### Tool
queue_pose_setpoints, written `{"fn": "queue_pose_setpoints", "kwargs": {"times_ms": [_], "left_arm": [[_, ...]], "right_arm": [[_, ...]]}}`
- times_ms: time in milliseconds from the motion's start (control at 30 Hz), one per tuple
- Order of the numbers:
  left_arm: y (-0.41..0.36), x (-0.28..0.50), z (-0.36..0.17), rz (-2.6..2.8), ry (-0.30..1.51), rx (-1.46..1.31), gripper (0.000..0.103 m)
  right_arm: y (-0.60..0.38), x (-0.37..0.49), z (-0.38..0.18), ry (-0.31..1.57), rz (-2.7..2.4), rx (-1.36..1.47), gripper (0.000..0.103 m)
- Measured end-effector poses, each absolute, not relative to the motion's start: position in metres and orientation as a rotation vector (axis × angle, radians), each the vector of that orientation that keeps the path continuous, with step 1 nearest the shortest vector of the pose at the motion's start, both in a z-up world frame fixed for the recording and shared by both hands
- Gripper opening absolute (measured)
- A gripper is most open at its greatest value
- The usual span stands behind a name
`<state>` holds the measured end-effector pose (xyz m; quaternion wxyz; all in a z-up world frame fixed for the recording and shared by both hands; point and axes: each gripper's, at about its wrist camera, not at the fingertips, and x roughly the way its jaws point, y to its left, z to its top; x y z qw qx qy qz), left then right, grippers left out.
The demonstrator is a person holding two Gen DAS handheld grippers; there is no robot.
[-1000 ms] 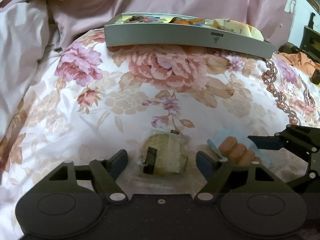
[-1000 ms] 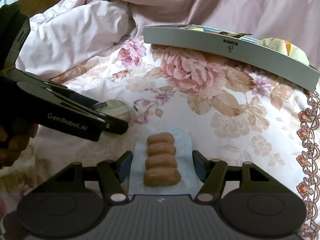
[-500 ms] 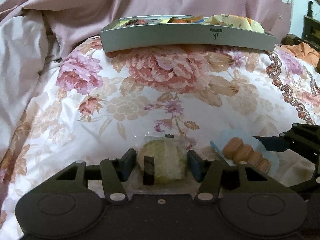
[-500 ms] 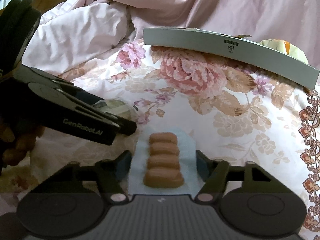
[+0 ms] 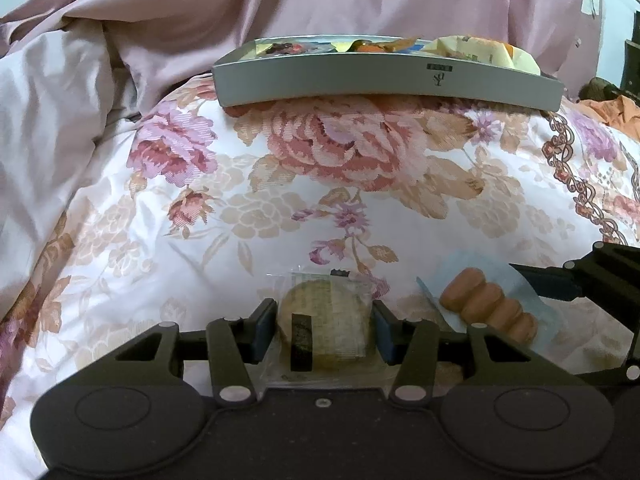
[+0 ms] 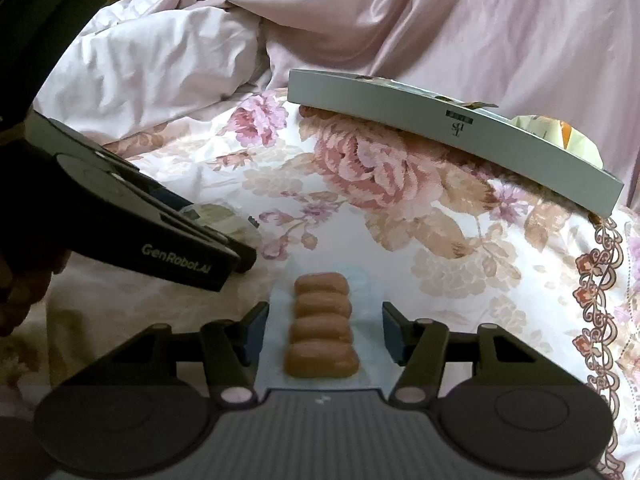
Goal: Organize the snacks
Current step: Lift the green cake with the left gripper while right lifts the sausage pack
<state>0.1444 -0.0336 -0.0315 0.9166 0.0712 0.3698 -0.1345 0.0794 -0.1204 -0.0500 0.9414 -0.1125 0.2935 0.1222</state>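
Note:
My left gripper (image 5: 323,330) is shut on a round pale cake in a clear wrapper (image 5: 326,328), low over the floral quilt (image 5: 224,216). My right gripper (image 6: 323,330) is open around a pack of small brown sausages on a light blue wrapper (image 6: 322,334); its fingers stand apart from the pack's sides. The pack also shows in the left wrist view (image 5: 488,310), to the right of the cake. A grey tray (image 5: 384,78) holding several wrapped snacks sits at the far end of the quilt, also in the right wrist view (image 6: 440,128).
Pink bedding (image 5: 120,40) is bunched up behind and left of the tray. The left gripper's body (image 6: 132,236) crosses the left of the right wrist view. Orange cloth (image 5: 616,112) lies at the far right.
My left gripper's fingers have closed in onto the wrapped cake. The tray looks a little nearer and higher in both views. The right gripper stays open around the sausage pack.

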Motion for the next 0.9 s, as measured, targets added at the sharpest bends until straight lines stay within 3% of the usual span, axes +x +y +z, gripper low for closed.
{"fn": "queue_pose_setpoints", "kwargs": {"times_ms": [900], "left_arm": [[-0.0332,0.1446,-0.0277,-0.27,0.741,0.113,0.051]], "right_arm": [[-0.1121,0.0732,-0.0513,0.484,0.211,-0.424,0.062]]}}
